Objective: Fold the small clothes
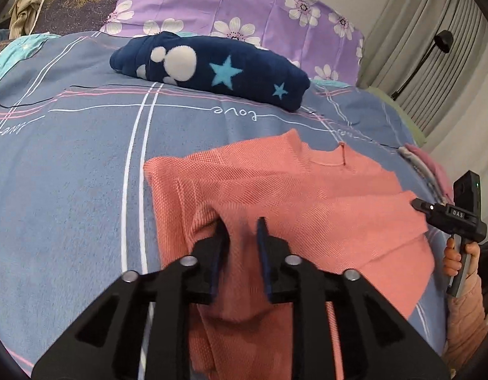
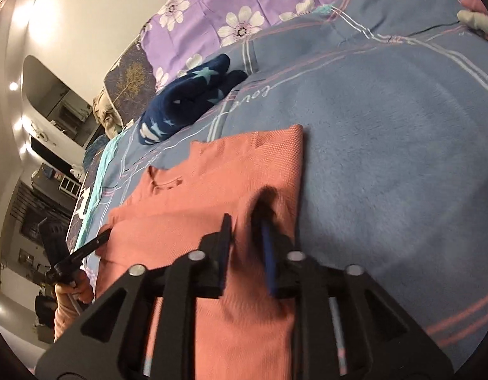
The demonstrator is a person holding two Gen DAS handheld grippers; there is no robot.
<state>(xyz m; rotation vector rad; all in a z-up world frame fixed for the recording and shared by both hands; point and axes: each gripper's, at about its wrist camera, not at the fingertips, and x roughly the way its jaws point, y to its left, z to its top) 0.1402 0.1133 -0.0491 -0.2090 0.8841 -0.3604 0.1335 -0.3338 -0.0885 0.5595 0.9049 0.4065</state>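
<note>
Jaws of the left gripper (image 1: pixel 242 232) stand slightly apart with a raised ridge of the pink sweater (image 1: pixel 307 196) between them; we cannot tell whether the pads bite. Same for the right gripper (image 2: pixel 247 231): parted a little, cloth bunched between, image blurred.

Risks, our judgement: the knit is loose and thick, so a shallow pinch could take only the top layer and let it slide out mid-fold; uneven lift between the two sides would skew the crease.

Sweater: coral waffle knit, lying in the lower centre of both views, neckline toward the frame top, one edge already doubled over.

It rests on the blue blanket (image 1: pixel 69 174) of the bed. A folded navy star-print garment (image 1: pixel 212 69) lies well apart, upper centre, near the purple floral pillow (image 1: pixel 244 3).
</note>
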